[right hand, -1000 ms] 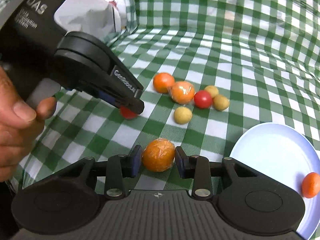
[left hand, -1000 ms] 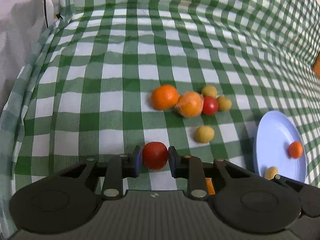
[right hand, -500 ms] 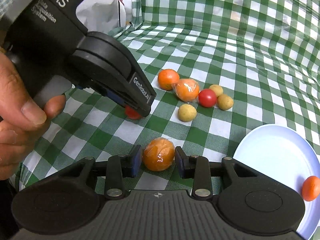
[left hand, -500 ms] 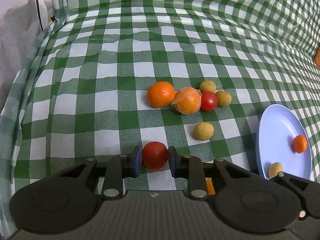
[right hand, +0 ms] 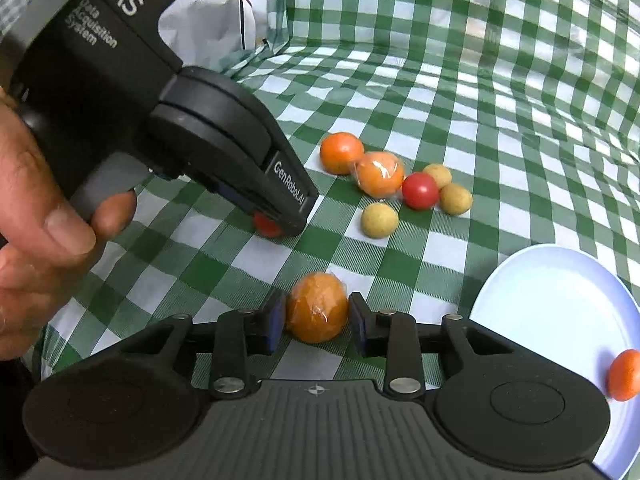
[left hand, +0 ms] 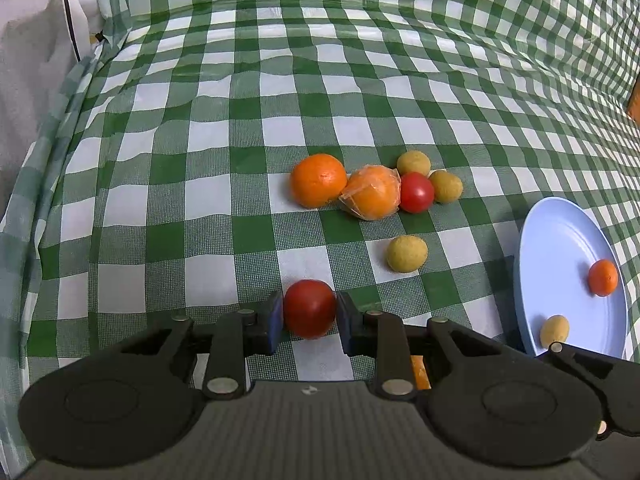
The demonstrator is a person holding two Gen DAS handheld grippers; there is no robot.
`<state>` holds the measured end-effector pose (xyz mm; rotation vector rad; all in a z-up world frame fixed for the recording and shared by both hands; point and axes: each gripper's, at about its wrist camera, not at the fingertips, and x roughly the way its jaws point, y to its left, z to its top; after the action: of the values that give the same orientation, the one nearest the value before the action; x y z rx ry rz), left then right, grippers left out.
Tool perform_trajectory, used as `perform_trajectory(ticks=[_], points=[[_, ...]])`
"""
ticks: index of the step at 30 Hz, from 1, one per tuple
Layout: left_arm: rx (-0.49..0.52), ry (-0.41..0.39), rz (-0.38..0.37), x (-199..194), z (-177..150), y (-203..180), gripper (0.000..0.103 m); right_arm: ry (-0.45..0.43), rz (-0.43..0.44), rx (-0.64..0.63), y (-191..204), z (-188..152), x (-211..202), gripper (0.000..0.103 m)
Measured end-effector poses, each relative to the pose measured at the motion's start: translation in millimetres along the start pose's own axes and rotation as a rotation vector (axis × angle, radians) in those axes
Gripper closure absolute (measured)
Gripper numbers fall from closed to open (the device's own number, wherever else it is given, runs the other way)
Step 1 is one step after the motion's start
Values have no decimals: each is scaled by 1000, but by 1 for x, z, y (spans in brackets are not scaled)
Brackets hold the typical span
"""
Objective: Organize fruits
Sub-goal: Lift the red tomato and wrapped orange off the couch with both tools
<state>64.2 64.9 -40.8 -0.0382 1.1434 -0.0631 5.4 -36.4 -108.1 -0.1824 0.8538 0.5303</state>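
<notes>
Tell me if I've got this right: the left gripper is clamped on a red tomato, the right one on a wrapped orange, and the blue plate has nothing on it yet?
Not quite: the blue plate already holds a small orange fruit and a yellowish one, as the left wrist view shows. The rest stands: the left gripper grips the red tomato, the right gripper the wrapped orange.

Both wrist views look steeply down, close above the green checked tablecloth (left hand: 248, 128). They share the fruit cluster (left hand: 372, 190) and blue plate (left hand: 560, 240); the right view also catches the left gripper (right hand: 280, 224).
</notes>
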Motion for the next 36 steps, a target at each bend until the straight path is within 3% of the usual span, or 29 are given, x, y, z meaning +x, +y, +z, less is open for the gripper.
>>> perform_trajectory(ticks=[14, 20, 25, 29, 31, 36], points=[[2, -40, 9, -10, -2, -2, 73, -90, -32, 6, -3, 3, -16, 68], [34, -137, 67, -35, -9, -7, 73, -160, -51, 28, -8, 3, -35, 68], [68, -219, 70, -59, -18, -15, 73, -198, -75, 23, -9, 2, -51, 68], [57, -267, 55, -77, -27, -22, 73, -222, -92, 6, -13, 3, -66, 69], [45, -285, 38, -86, -33, -25, 73, -234, -104, -5, -16, 3, -74, 78], [65, -325, 9, -98, -40, -35, 73, -266, -136, 9, -36, 2, -94, 81]])
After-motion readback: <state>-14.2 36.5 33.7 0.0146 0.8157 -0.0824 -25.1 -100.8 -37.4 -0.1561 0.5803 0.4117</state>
